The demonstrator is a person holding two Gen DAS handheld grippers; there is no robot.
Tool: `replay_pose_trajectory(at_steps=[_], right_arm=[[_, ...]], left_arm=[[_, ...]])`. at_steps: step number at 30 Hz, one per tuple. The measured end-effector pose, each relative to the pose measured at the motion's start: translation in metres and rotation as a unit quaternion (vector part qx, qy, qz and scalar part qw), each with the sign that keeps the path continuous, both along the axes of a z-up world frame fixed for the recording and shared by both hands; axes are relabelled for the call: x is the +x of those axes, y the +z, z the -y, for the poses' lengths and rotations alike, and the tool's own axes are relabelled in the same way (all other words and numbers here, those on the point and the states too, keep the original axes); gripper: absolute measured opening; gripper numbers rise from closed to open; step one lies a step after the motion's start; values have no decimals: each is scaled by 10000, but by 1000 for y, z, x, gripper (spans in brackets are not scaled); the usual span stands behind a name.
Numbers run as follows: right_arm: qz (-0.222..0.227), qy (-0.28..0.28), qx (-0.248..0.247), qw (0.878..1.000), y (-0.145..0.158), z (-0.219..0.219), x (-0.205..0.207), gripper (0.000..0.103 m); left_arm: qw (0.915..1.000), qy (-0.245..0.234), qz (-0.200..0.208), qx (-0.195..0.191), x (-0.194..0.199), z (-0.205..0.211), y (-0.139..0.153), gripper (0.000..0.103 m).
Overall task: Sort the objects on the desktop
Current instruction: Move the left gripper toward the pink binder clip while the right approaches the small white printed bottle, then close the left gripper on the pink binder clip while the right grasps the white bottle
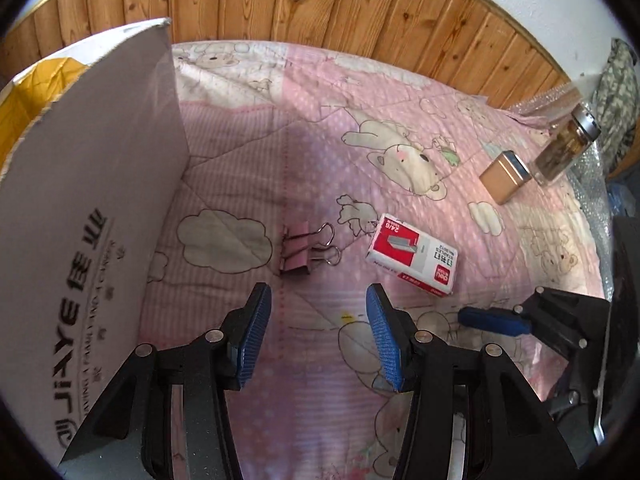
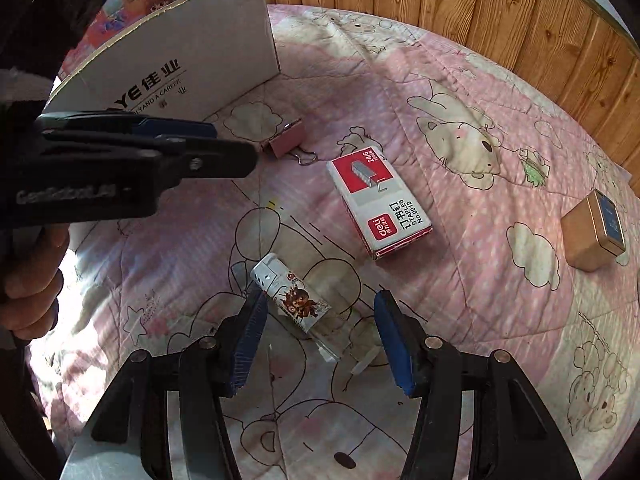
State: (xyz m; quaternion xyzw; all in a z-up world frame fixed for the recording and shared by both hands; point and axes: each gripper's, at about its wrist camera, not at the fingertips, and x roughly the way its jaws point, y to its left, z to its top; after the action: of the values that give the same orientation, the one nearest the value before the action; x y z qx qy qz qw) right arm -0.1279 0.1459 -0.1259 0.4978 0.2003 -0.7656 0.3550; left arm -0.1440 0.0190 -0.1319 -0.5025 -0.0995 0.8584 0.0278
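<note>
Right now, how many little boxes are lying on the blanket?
2: the staples box in the middle, near the pink clip, and the gold tin at the right. More may be hidden.

On the bed in front of me I count one pink binder clip (image 1: pixel 296 249), one red-and-white box of staples (image 1: pixel 412 255), one small gold tin (image 1: pixel 505 176), one glass jar (image 1: pixel 565 149) with a metal lid, and one lighter (image 2: pixel 294 300) with a cartoon print. One white cardboard box (image 1: pixel 84 216) stands at the left. I hold two tools, one in each hand.
</note>
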Motion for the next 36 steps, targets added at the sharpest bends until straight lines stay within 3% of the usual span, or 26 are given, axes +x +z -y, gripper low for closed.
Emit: replay_pose_trajectory(at_steps=[10,14,18,23,29,36], right_arm=[[-260,245,-49,9993,-6,-2,9,56],[-248,225,-76,9994,-4,-6,12,39],[-203,172,-67,9996,-2,-10,12,28],[-50,96,-118,9999,0,-12,11,21],[71,65,-185,9998,7,-8,12,20],[231,-63,-403,9989,17,-10,12,20]], left_arm=[[9996,227,-66,-132,-31,0,-20,52],[9994,149,-172,-258,-34,-4,-21,49],[9977,42,-281,-614,-33,-10,-22,34],[9973,56,-280,-683,-32,-6,-20,21],[9983,111,-204,-537,-28,-2,-19,20],[9995,277,-120,-75,-16,9,-14,19]])
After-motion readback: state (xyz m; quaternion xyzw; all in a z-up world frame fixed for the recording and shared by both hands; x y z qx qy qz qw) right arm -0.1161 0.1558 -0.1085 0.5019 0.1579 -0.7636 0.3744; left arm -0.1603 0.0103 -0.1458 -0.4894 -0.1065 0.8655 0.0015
